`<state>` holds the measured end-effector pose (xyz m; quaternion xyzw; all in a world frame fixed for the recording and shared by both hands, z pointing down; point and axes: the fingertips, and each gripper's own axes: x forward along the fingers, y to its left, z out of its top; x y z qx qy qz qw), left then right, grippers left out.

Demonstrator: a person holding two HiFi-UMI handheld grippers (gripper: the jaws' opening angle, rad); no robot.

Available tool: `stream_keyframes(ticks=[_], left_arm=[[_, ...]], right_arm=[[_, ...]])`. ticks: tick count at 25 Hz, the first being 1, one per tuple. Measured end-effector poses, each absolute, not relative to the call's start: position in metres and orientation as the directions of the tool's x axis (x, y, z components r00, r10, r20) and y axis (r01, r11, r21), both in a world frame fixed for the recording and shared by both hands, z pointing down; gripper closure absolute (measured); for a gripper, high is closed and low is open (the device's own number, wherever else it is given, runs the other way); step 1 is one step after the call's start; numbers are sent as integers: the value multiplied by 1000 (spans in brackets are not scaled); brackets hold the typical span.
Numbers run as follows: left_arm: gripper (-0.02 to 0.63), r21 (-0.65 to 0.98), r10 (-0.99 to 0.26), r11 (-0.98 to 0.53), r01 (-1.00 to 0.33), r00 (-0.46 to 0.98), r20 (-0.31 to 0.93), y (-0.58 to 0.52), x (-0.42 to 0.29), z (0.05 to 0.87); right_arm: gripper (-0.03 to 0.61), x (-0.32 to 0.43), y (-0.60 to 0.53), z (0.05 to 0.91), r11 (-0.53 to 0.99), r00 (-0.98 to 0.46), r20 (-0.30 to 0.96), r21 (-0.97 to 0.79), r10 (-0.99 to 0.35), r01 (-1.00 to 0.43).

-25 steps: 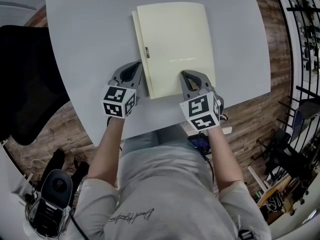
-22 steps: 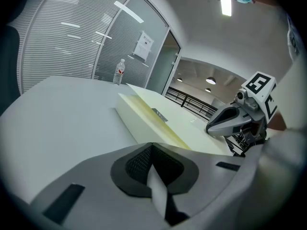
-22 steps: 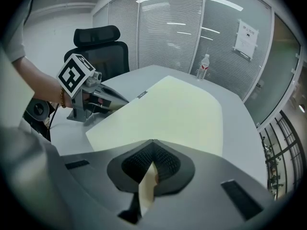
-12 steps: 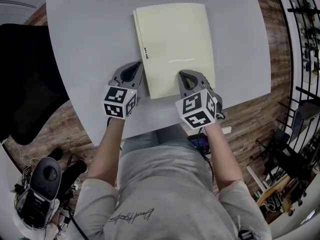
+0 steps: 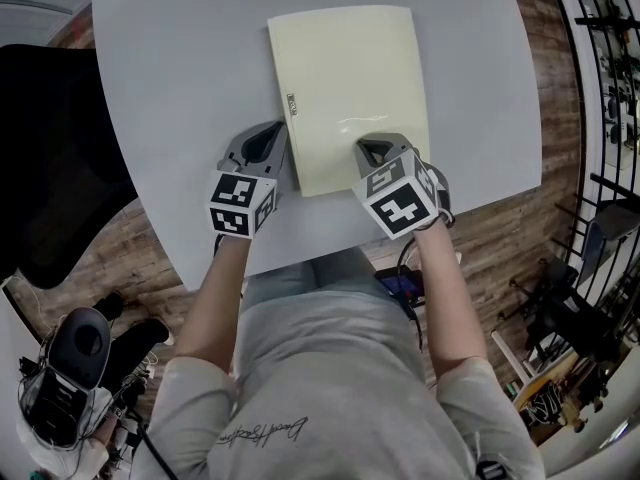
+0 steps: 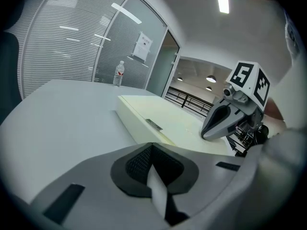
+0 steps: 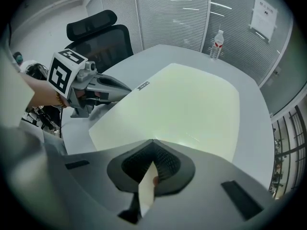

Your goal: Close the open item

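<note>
While the pale yellow folder is lying flat and shut on the grey counter, its long axis is running away from the person and its labelled spine is facing left. The left gripper, jaws together, is pointing forward just beside the folder's near left corner. The right gripper, jaws likewise together with nothing between them, is tipping down onto the folder's near edge, both forearms reaching forward.
</note>
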<state>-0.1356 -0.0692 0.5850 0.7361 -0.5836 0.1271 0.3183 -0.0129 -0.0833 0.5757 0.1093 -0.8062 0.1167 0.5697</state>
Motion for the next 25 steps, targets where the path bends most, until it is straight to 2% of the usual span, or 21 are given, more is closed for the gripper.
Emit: stream_keyframes(ticks=[19, 25], left_arm=[[606, 325, -775, -121, -938, 294, 560, -68, -139, 588], [606, 318, -775, -122, -940, 290, 561, -57, -115, 584]], right_arm=[[566, -17, -79, 584, 962, -261, 965, -95, 26, -255], [566, 7, -69, 580, 963, -271, 962, -90, 18, -254]])
